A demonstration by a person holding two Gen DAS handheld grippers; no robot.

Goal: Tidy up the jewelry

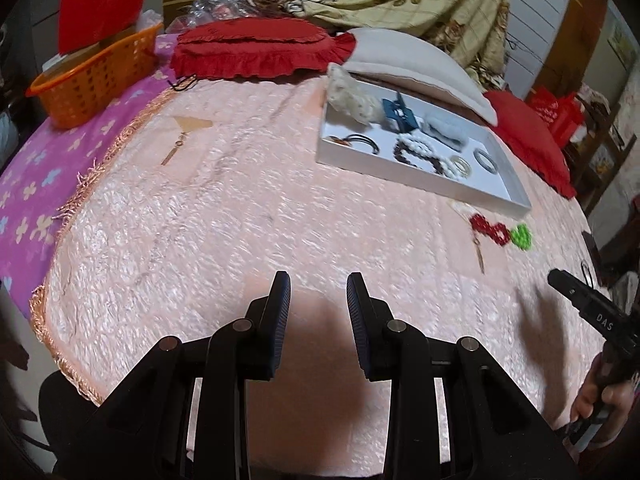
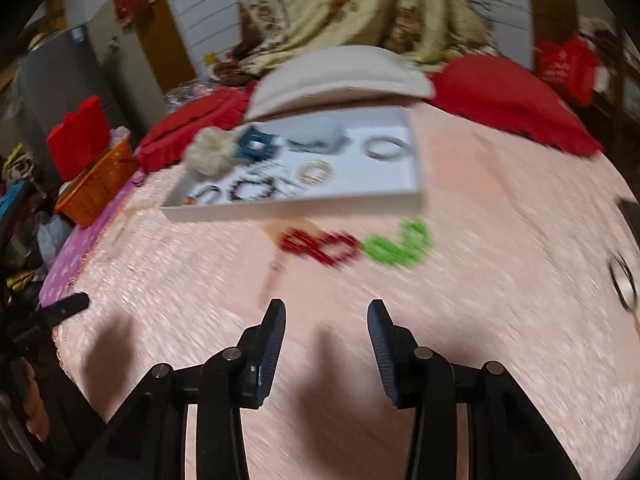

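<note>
Both jaws apart and empty: right gripper (image 2: 327,320) nearest the red bead bracelet (image 2: 320,246) lying on the pink bedspread (image 2: 500,280) just before the white tray (image 2: 296,207); approach low, straddle one strand, clamp, lift over the rim, left gripper (image 1: 319,292) staying clear.

Pink quilted bedspread (image 1: 224,216), red cushions (image 1: 256,50), perhaps white-panelled wall (image 1: 536,8) behind.

near bedspread (image 1: 200,240): free | far: tray (image 1: 400,172), pillows (image 1: 256,48) block

White letters "DAS" stand on the black right gripper (image 1: 600,312) at the frame's edge. Nothing else reads clearly.
</note>
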